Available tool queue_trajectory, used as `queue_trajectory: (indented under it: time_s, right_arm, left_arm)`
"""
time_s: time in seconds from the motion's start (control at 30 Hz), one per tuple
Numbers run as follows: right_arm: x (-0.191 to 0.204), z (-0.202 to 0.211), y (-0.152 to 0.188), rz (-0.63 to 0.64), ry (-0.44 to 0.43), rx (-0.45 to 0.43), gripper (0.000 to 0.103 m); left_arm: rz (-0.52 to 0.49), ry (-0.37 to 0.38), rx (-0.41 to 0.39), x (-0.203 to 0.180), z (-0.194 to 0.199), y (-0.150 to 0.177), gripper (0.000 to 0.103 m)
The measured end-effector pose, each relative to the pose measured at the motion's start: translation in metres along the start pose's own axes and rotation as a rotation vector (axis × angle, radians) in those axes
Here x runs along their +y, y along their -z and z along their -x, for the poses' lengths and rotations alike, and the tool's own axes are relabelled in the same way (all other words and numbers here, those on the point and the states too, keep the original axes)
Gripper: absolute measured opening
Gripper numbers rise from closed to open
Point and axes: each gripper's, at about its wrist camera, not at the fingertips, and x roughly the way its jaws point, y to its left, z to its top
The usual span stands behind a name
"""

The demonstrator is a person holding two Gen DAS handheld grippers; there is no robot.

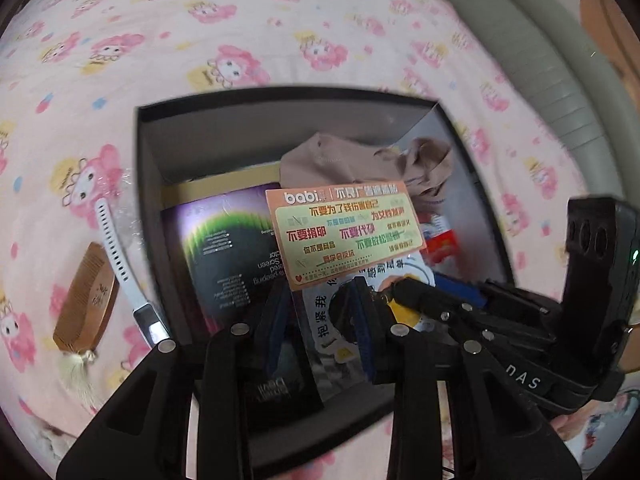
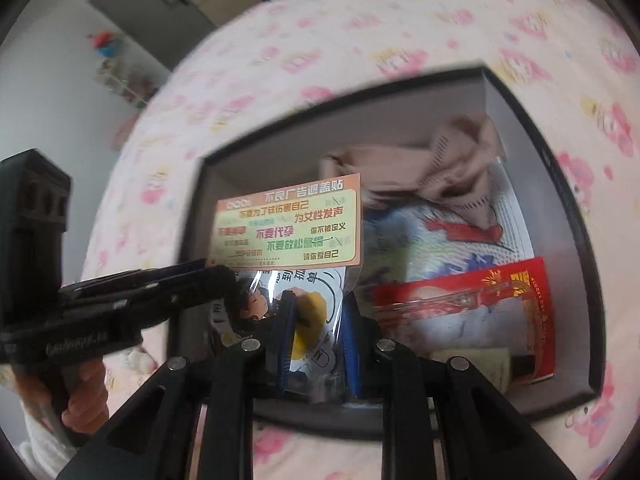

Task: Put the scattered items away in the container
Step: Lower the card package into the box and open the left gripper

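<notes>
The right hand-held gripper (image 2: 316, 332), apparently clamped on the sticker pack (image 2: 288, 224), should release low inside the box (image 2: 576, 216); the left hand-held gripper (image 1: 320, 320) stands apart, empty.

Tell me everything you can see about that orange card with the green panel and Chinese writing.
The sticker pack is a flat orange card with a pale green panel of red and green Chinese slogans and a white "babi" logo. It sits in a clear glossy sleeve with a cartoon sheet below. It stands tilted above the open dark box, over the items inside. The right gripper has its jaws on either side of the sleeve's lower part; the left gripper reaches its left edge.
</notes>
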Motion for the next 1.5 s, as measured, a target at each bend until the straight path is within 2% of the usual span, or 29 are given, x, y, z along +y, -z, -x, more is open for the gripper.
queue_trajectory:
  time_s: [0.1, 0.27, 0.43, 0.53, 0.63, 0.7, 0.77, 0.83, 0.93, 1.07, 1.17, 1.27, 1.4, 1.5]
  right_arm:
    - [-0.004, -0.02, -0.007, 0.006, 0.028, 0.045, 0.021]
    - [0.0, -0.033, -0.01, 0.013, 0.075, 0.081, 0.025]
    - [-0.009, -0.005, -0.007, -0.031, 0.096, -0.043, 0.027]
    - [-0.012, 0.004, -0.005, -0.037, 0.086, -0.052, 0.027]
    - [-0.011, -0.003, -0.004, -0.009, 0.087, -0.021, 0.027]
    - [-0.009, -0.007, -0.004, -0.005, 0.105, -0.003, 0.027]
    - [-0.012, -0.012, -0.005, -0.01, 0.14, 0.008, 0.027]
    - [-0.018, -0.008, -0.006, -0.035, 0.172, 0.002, 0.027]
    - [-0.032, 0.001, -0.006, -0.082, 0.139, -0.008, 0.027]
    - [-0.033, 0.005, -0.006, -0.074, 0.163, -0.031, 0.027]
    - [-0.032, 0.008, -0.005, -0.073, 0.168, -0.035, 0.027]
    - [-0.036, 0.011, -0.005, -0.071, 0.234, -0.041, 0.027]
    - [-0.04, 0.027, -0.002, -0.09, 0.305, -0.113, 0.027]
    - [-0.039, 0.032, -0.001, -0.075, 0.267, -0.15, 0.027]
  left_arm:
    - [0.009, -0.061, 0.052, 0.003, -0.018, -0.003, 0.031]
    - [0.002, -0.11, 0.057, 0.005, -0.023, -0.005, 0.03]
    - [0.013, -0.115, 0.022, 0.008, -0.013, -0.006, 0.03]
    - [0.023, -0.138, 0.038, 0.008, -0.023, -0.009, 0.03]
    - [0.042, -0.116, 0.081, 0.003, -0.043, -0.015, 0.03]
    - [0.023, -0.108, 0.076, -0.003, -0.047, -0.018, 0.031]
    - [0.001, -0.065, 0.064, -0.01, -0.044, -0.02, 0.031]
    - [0.018, -0.04, 0.044, -0.01, -0.038, -0.023, 0.031]
    - [0.06, -0.05, 0.037, -0.002, -0.034, -0.022, 0.031]
    - [0.066, -0.034, 0.085, -0.006, -0.047, -0.021, 0.031]
    - [0.049, 0.044, 0.092, -0.019, -0.051, -0.022, 0.034]
    - [0.062, 0.098, 0.094, -0.023, -0.051, -0.021, 0.035]
    - [0.087, 0.08, 0.037, -0.018, -0.04, -0.019, 0.035]
    - [0.087, 0.078, 0.063, -0.019, -0.045, -0.018, 0.035]
